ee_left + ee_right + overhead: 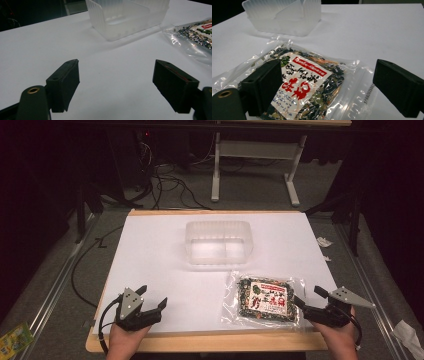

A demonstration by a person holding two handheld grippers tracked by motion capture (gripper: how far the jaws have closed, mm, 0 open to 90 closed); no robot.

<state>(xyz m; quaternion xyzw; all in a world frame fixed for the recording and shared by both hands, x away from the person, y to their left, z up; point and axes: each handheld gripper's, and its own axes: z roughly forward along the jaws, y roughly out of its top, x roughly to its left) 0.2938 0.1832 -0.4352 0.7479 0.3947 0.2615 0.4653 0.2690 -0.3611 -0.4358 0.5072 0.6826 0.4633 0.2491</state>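
2 black claws [152, 301] [307, 301] with grey 3-cornered plates, brass-ringed screw holes, trailing black cables

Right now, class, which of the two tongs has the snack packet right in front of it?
The right tongs: the snack packet lies just ahead; the left tongs face bare white tabletop.

Packet [197, 35] cut by left gripper view's edge

Dim lab, floor cables [170, 182], white-topped test table [150, 255]
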